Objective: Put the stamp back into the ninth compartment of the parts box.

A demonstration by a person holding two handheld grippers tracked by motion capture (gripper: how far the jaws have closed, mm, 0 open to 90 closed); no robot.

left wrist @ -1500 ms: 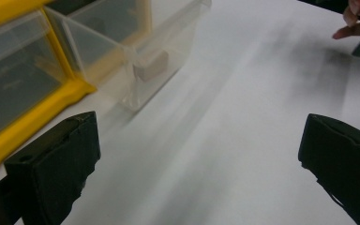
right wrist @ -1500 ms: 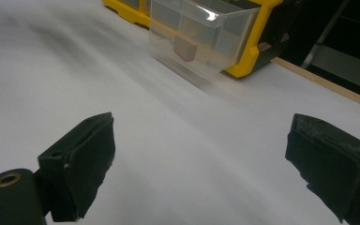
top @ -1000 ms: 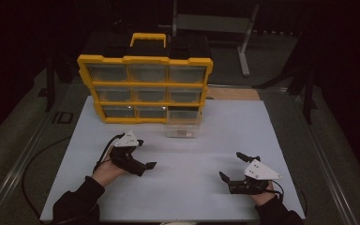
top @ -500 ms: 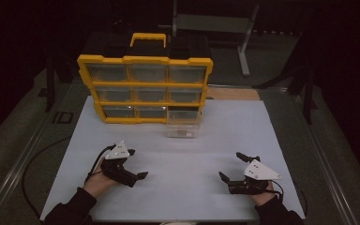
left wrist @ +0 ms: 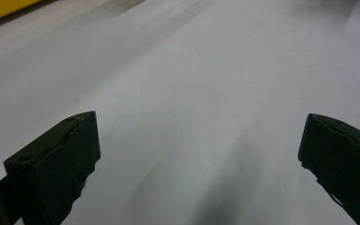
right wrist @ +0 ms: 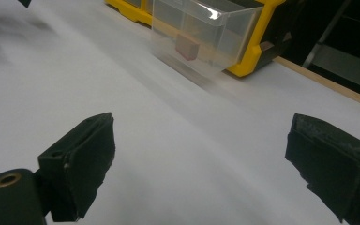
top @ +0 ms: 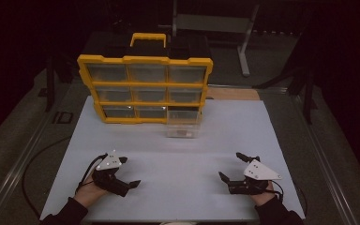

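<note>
Both grippers hover empty near the table's (top: 178, 197) front edge, left gripper (top: 126, 172) and right gripper (top: 230, 167) each spread wide. Beyond, a clear drawer (top: 183, 125) holding a small block (right wrist: 187, 47) stands pulled from the yellow organizer (top: 145, 89) at the back edge. No writing is legible.

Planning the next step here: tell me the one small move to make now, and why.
Probably bring the right gripper forward toward the clear drawer, which stands pulled out of the yellow organizer with a small block inside. Both grippers are open, holding nothing; the right gripper's view faces it.
</note>
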